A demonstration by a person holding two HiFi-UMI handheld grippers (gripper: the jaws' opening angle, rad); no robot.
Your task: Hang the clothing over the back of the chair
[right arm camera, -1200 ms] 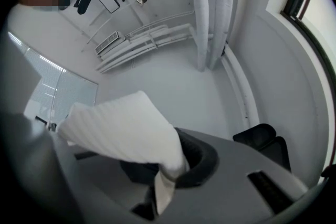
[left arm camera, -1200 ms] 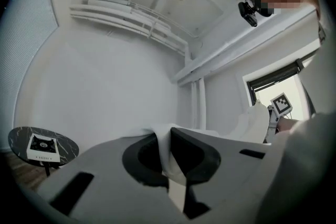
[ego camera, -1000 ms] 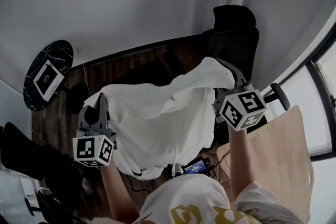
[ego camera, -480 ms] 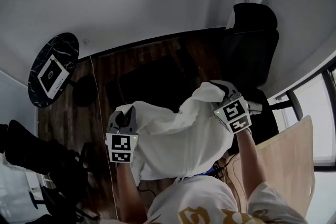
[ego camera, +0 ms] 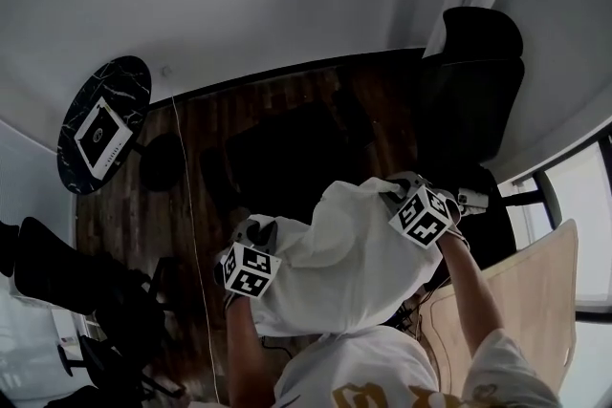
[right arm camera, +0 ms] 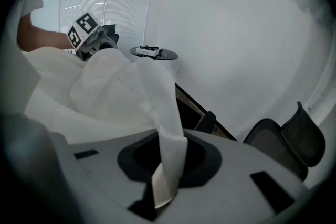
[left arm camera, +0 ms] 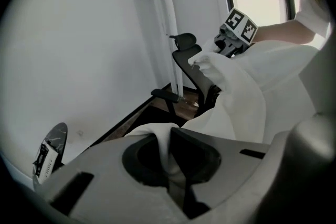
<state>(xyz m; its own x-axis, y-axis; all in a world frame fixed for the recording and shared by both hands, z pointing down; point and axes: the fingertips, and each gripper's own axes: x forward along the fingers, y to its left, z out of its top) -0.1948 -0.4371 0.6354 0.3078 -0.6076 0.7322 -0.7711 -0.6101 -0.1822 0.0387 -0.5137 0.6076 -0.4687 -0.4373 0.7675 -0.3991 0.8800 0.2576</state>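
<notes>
A white garment (ego camera: 344, 263) hangs bunched between my two grippers, low and close to the person's body. My left gripper (ego camera: 251, 226) is shut on one edge, and the cloth (left arm camera: 252, 92) runs up out of its jaws (left arm camera: 170, 165). My right gripper (ego camera: 394, 193) holds the other edge. Its jaws are opening, and a strip of cloth (right arm camera: 105, 92) is still caught between them (right arm camera: 167, 176). A black office chair (ego camera: 473, 100) stands beyond the right gripper, apart from the garment. What lies under the garment is hidden.
A light wooden chair (ego camera: 516, 291) stands at the lower right beside the person. A round black marble table (ego camera: 100, 124) with a white box is at the left by the white wall. Dark wood floor and dark furniture (ego camera: 277, 153) lie ahead.
Both grippers have come down and in toward the person with the garment. The cloth, spread wide and high before, now sags in a bunch between them.
</notes>
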